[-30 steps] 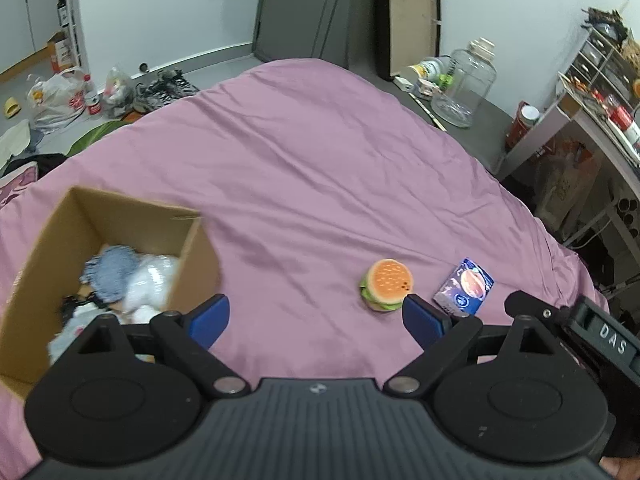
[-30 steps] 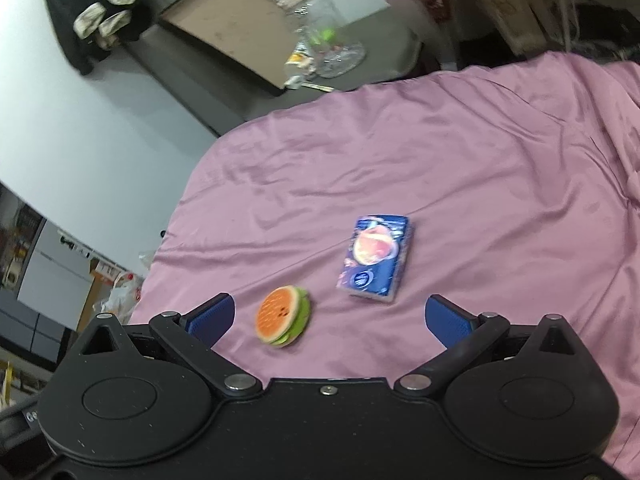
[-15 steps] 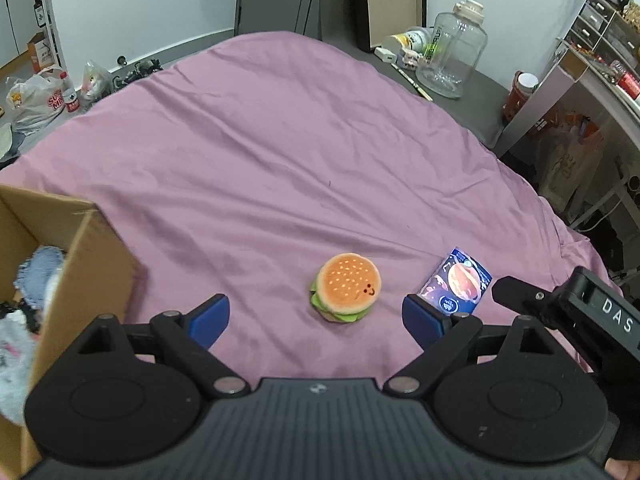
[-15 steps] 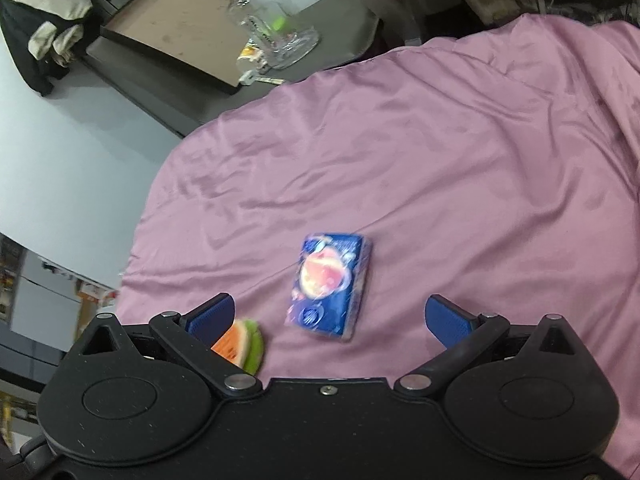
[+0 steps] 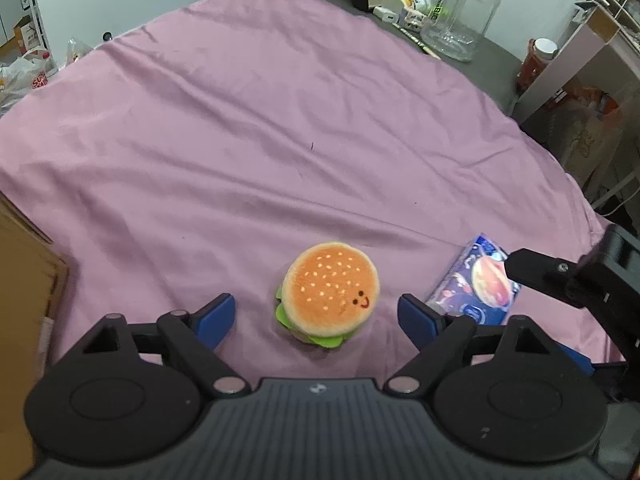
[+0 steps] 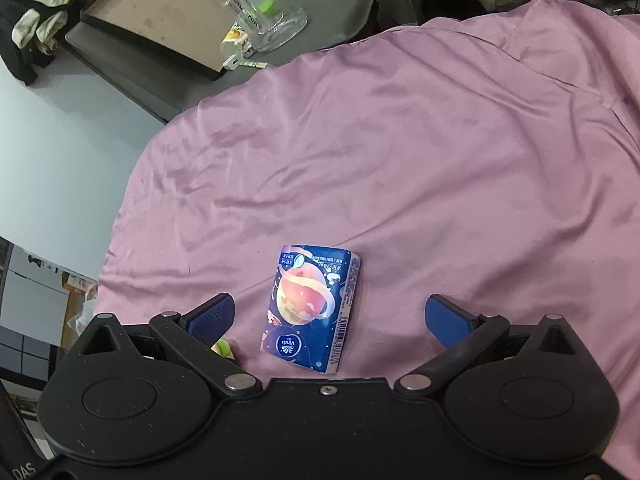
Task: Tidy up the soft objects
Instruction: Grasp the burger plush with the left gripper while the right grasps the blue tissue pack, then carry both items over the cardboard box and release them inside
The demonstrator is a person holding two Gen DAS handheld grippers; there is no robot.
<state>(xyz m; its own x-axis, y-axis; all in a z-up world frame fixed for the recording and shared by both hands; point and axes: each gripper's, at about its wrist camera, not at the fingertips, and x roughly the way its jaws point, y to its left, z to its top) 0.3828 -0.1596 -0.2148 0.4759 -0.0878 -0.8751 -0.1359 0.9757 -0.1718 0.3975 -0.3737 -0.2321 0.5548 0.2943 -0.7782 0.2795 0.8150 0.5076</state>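
A plush hamburger [image 5: 329, 289] with a small smiling face lies on the pink bedsheet [image 5: 280, 140]. My left gripper [image 5: 318, 318] is open, its blue fingertips on either side of the burger, not touching it. A blue tissue pack [image 6: 310, 307] with a planet print lies flat on the sheet; it also shows in the left wrist view [image 5: 474, 286]. My right gripper [image 6: 331, 322] is open with the pack between its fingertips, not touching. A sliver of the burger [image 6: 224, 347] shows behind the right gripper's left finger.
The corner of a cardboard box [image 5: 28, 280] stands at the left edge. A big clear jar [image 5: 460, 8] and clutter sit on a dark table beyond the bed. Shelves and boxes [image 5: 580, 60] stand to the right. The right gripper's body [image 5: 580, 280] reaches in beside the pack.
Both grippers have moved closer and lower. The burger now sits between the left fingertips and the tissue pack between the right fingertips. The box has slid almost out of the left view.
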